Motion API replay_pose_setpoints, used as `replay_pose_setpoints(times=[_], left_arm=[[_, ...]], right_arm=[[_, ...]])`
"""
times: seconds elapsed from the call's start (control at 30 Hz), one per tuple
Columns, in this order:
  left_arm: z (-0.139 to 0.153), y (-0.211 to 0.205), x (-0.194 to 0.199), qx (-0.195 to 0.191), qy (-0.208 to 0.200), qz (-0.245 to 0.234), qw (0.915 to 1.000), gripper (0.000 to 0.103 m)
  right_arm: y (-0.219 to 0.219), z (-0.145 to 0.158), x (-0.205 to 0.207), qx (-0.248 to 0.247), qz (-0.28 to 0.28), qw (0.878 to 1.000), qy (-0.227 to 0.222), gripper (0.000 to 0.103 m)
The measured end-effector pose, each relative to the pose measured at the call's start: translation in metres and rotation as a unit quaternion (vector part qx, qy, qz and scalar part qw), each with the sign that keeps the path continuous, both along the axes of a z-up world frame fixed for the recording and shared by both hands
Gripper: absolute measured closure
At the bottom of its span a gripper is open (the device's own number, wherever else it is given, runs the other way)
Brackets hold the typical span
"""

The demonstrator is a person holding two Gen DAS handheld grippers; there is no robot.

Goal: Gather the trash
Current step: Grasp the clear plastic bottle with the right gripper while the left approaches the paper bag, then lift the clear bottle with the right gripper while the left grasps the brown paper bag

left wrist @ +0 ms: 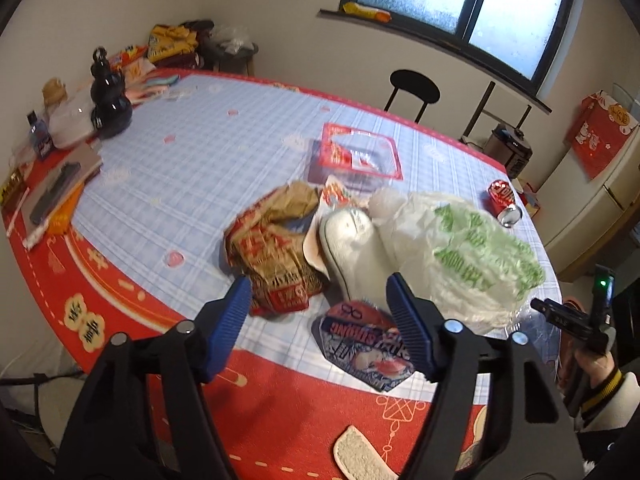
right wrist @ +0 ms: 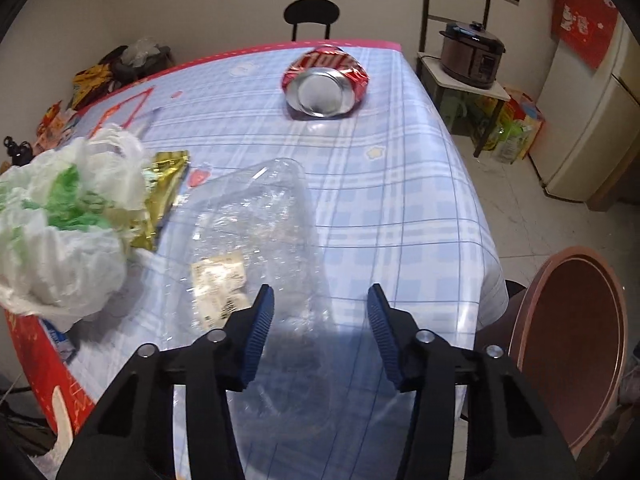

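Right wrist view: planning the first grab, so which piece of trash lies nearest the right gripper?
The clear plastic bag: it lies just ahead of the open right gripper; the crushed can lies far beyond.

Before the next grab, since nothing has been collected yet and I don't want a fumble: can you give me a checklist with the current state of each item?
1. Left gripper open and empty: ok.
2. Right gripper open and empty: ok.
3. Right gripper lined up on a target: ok, the clear plastic bag lies just ahead of its fingers and runs under them.
4. Left gripper lined up on one target: not ok, the brown paper wrapper, white cup and blue snack packet all crowd its opening.
5. Crushed red can free to pick: ok, it lies alone.
6. Trash bin in place: cannot tell; a brown round container stands beside the table.
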State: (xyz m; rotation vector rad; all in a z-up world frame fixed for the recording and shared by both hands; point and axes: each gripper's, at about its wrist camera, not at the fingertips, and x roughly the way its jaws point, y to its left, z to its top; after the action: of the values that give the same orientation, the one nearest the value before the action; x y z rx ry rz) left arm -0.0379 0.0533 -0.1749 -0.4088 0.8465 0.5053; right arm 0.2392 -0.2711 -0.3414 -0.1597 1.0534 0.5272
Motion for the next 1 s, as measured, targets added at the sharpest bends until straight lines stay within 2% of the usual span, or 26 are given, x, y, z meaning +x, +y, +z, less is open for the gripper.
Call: replay_pose_setpoints(times=[0.07,0.27,0.4,0.7,0.9,1.0], left_arm=[[-0.007,-0.001,-0.001,-0.001,0.005,-0.003,1.0,0.037],[-0.021,0.003,-0.004,-0.017,0.012,0.0,0.9998,0.038],[-0.028,0.005,-0.003,-0.038,0.009,0.002,0.9992,0.038],[-0.045,-0.002,0.013,-0.056,0.025,-0.039,0.9974,0.038],[-0.048,0.017,0.018,-0.049,0.029,-0.034,0.9978,0.038],[-0.055,0.037,0.017,-0.065,0.026,-0.016,0.9974,0.037]], right_arm=[[0.003,-0.005,0.004,0.0,0.0,1.0,-0.004,0.06],[0.015,-0.01,-0.001,-0.011,0.021,1.0,0.006,0.087],[0.004,-0.004,-0.014,0.015,0.009,1.0,0.011,0.093],[-0.023,0.031,-0.039,0.066,-0.026,0.997,-0.004,0.096],[-0.035,0.049,-0.051,0.084,-0.053,0.995,-0.024,0.096],[-0.042,0.056,-0.06,0.09,-0.07,0.993,-0.031,0.096]])
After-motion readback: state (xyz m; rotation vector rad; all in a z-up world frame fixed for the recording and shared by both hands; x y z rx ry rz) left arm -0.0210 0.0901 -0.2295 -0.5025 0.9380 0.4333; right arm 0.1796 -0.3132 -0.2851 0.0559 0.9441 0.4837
